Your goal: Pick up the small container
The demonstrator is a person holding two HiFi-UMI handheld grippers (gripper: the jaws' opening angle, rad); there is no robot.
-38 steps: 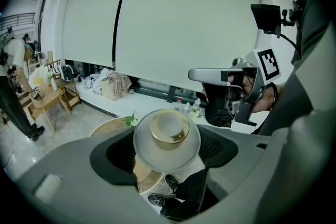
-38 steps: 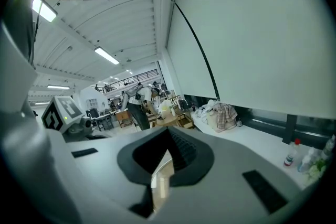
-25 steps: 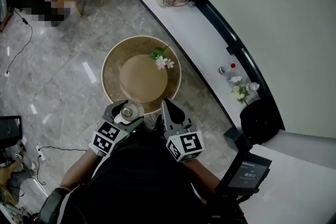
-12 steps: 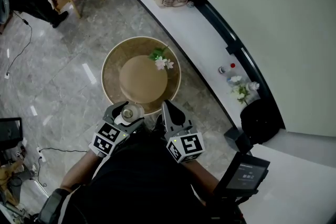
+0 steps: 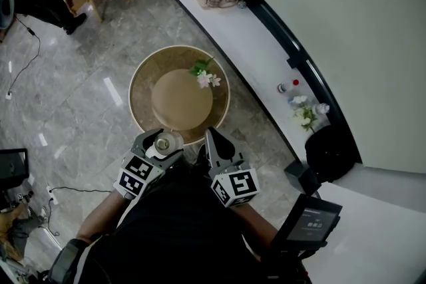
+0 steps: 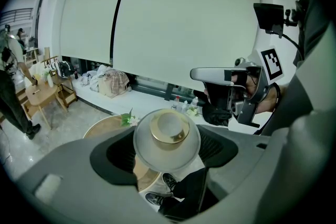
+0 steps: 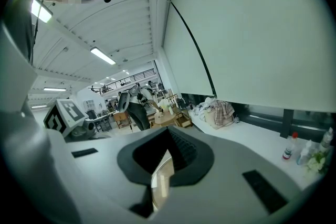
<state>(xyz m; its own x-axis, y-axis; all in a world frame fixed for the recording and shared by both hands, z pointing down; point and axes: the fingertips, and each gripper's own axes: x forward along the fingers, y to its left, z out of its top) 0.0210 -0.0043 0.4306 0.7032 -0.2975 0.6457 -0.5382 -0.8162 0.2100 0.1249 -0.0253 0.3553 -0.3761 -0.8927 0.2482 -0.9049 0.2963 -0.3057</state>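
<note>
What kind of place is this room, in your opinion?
Probably a large office or lab hall: polished stone floor, a long white window ledge under a big roller blind, and a round table.

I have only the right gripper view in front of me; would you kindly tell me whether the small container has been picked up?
Observer: Yes. The left tongs are shut on the small container, a round white pot with a gold-coloured top.
Operator: Thank you. Where is it held relative to the table?
Observer: In the head view it shows at the near rim of the round table, on the person's side.
Operator: Is anything else on that table?
Observer: Only a sprig of white flowers, at the far right edge of the table's raised centre, well apart from the container.
</note>
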